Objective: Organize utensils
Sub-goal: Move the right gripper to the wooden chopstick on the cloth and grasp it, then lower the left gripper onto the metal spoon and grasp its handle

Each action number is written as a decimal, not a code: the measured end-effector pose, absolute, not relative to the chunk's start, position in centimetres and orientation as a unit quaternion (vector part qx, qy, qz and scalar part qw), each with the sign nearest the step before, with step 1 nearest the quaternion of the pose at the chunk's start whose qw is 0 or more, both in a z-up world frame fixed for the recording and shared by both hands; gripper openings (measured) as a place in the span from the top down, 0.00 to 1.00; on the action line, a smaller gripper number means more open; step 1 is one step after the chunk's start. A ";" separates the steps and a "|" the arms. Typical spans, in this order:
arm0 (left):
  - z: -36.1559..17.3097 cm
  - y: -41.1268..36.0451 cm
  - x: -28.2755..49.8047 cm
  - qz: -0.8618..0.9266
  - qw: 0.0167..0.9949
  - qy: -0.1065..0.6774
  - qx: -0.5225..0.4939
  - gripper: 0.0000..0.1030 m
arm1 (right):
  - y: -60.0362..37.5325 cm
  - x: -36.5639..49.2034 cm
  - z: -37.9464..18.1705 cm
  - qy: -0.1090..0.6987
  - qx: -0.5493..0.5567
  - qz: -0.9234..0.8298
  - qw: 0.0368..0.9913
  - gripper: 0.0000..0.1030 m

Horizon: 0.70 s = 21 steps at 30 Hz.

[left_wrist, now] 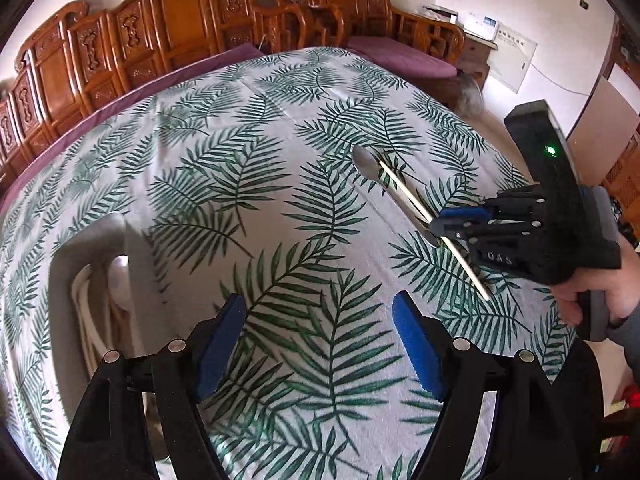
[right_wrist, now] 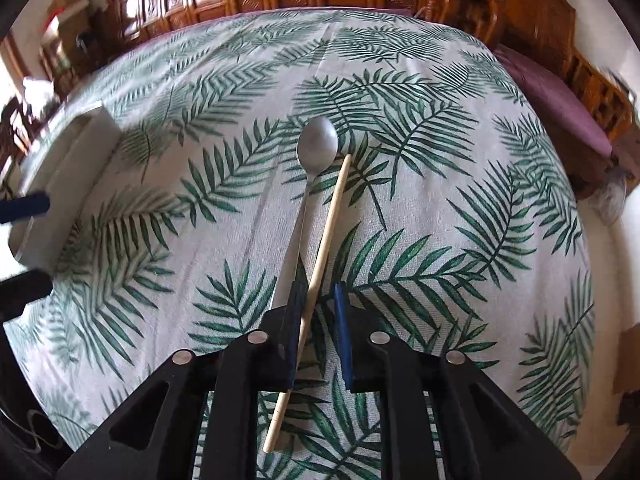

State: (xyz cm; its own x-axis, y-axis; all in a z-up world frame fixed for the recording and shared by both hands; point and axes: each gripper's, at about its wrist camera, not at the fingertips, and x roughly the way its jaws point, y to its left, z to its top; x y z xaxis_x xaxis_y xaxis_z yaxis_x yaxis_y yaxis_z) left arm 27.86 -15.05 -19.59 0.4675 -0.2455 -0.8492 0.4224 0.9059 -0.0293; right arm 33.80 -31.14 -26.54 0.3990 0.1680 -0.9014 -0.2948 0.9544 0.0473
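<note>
The left tool [left_wrist: 318, 344] hangs wide open over the leaf-print worktop [left_wrist: 240, 160], a white tray [left_wrist: 86, 240] with white utensils just to its left. The right tool [right_wrist: 318, 328] is nearly closed around a chopstick [right_wrist: 320, 264]; whether it pinches is unclear. Beyond, a spoon [right_wrist: 316, 148] lies alongside.

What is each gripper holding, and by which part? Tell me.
The right gripper has its fingers around a wooden chopstick, nearer its lower end than its middle; whether they already pinch it cannot be told. The left gripper is open and holds nothing.
</note>
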 end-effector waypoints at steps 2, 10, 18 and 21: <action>-20.1 -15.4 28.4 -0.195 0.850 0.480 0.092 0.29 | -31.2 33.8 -26.6 0.533 -0.068 0.133 0.833 0.94; -21.5 -17.9 30.8 -0.198 0.844 0.489 0.096 0.29 | -34.0 32.5 -26.0 0.528 -0.037 0.124 0.839 0.95; -22.0 -22.0 34.4 -0.202 0.844 0.485 0.107 0.29 | -35.9 31.1 -25.3 0.520 -0.014 0.116 0.846 0.94; -22.2 -23.3 35.8 -0.200 0.843 0.487 0.112 0.29 | -36.5 30.9 -25.7 0.521 -0.007 0.112 0.846 0.94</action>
